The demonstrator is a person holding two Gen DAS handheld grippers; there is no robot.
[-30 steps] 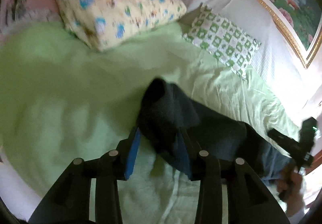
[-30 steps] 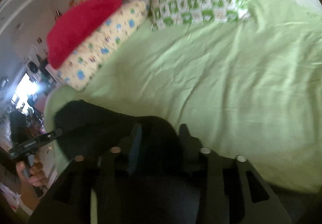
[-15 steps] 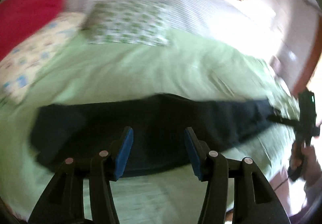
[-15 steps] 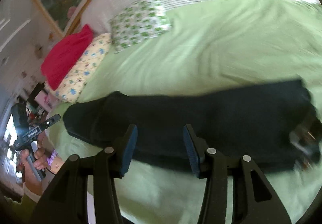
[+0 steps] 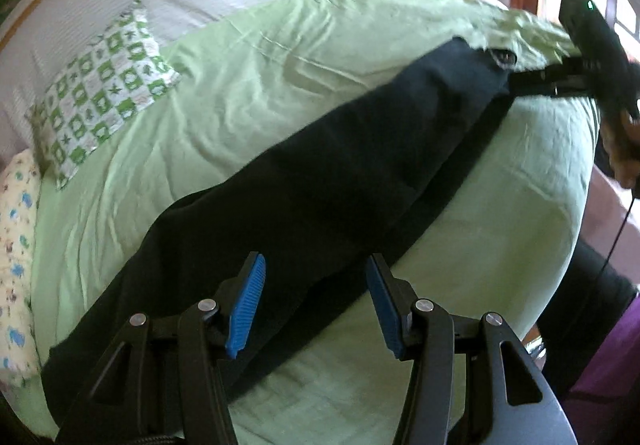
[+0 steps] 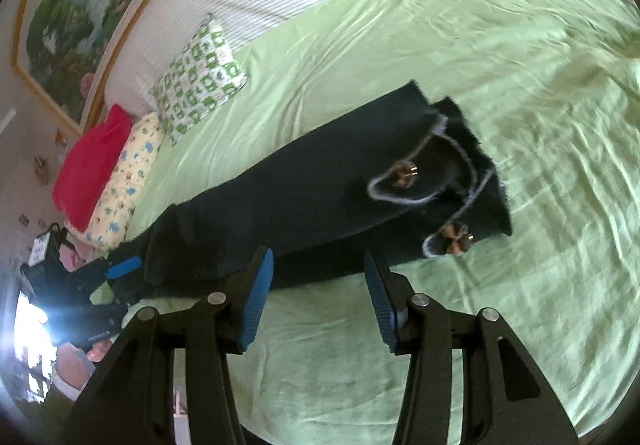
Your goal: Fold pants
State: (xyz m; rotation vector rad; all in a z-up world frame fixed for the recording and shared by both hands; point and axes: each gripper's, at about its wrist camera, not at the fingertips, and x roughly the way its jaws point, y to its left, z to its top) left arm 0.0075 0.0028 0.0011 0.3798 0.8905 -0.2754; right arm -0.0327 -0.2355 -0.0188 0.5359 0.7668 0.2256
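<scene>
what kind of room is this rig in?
Most likely a home bedroom: a bed with a green sheet, pillows such as the green-checked pillow at its head, and a framed painting on the wall.

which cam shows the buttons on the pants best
The right wrist view: two brown buttons sit in plain sight on the pale-trimmed flaps at one end of the dark pants. The left wrist view shows the pants stretched long, with that end far off and blurred, no buttons readable.
</scene>
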